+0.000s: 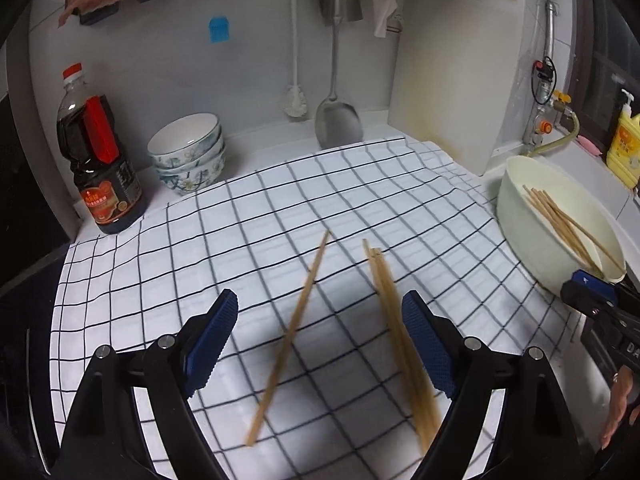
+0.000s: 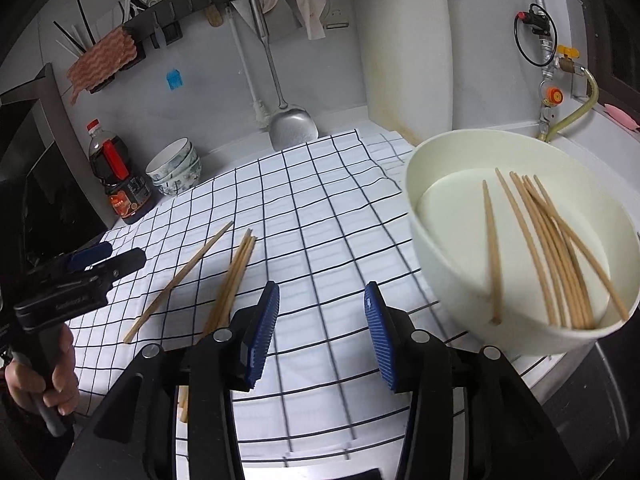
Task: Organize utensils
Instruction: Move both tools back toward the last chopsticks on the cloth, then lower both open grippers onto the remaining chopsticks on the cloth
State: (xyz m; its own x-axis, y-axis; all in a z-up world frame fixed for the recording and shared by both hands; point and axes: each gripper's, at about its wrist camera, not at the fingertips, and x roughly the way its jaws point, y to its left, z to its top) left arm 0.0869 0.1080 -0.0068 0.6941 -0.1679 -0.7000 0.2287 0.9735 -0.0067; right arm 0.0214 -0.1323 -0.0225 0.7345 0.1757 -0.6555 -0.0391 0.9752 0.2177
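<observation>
Wide apart and holding nothing, my left claw [image 1: 316, 344] hangs over the checked cloth [image 1: 224, 240], straddling a lone pale wooden chopstick [image 1: 292, 332] and a tight bundle of chopsticks [image 1: 394, 328] (long axes near-to-far, tips pointing far). Right claw [image 2: 322, 334], likewise apart, sits nearer the cream round tub [image 2: 440, 264] at right.

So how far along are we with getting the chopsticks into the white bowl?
Partly done. Several chopsticks already lie in the white bowl. Nothing is in hand: the left gripper and right gripper both have their jaws open and empty. Left to move: a single chopstick and a small bundle lying on the checkered cloth, between the left jaws.
</observation>
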